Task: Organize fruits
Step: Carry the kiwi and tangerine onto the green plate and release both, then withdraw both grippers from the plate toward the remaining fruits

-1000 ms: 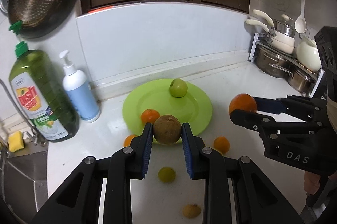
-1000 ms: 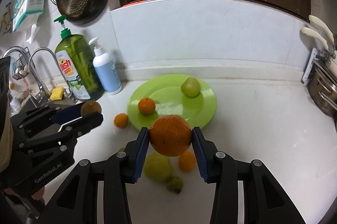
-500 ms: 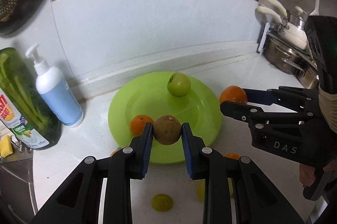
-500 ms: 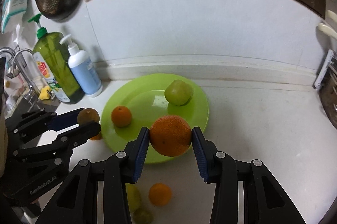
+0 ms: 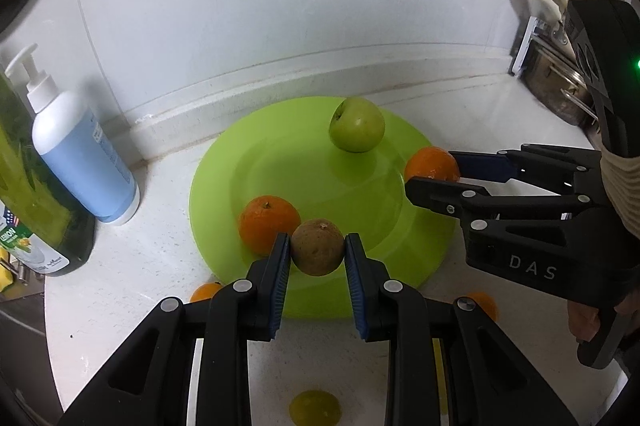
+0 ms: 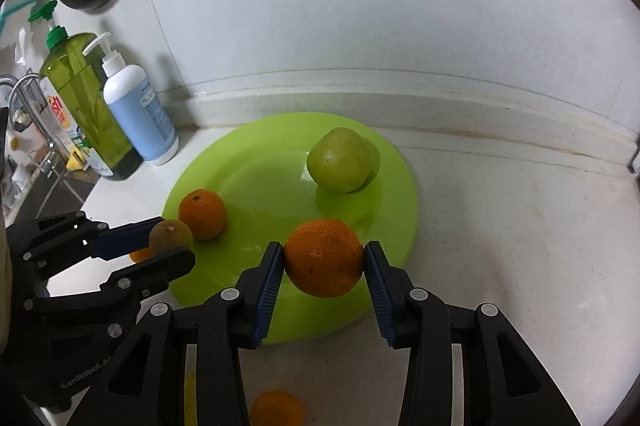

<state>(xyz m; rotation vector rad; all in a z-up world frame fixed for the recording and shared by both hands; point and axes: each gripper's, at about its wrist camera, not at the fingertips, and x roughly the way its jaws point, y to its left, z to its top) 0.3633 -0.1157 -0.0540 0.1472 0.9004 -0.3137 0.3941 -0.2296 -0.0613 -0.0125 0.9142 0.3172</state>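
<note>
Left gripper [image 5: 318, 254] squeezes brown fruit [image 5: 317, 247], right gripper [image 6: 324, 260] squeezes big orange [image 6: 323, 257]. Both over near edge of green plate [image 6: 260, 166]. Just ahead: small orange [image 5: 269, 224]. Far ahead: green apple [image 5: 357, 124]. Go low, let go softly on bare spots, so nothing rolls.

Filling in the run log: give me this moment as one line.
left hand-held gripper: holds brown fruit | right hand-held gripper: holds orange | both over plate | on plate: apple, small orange

A small orange [image 6: 276, 408] is cut off by the bottom edge.
</note>
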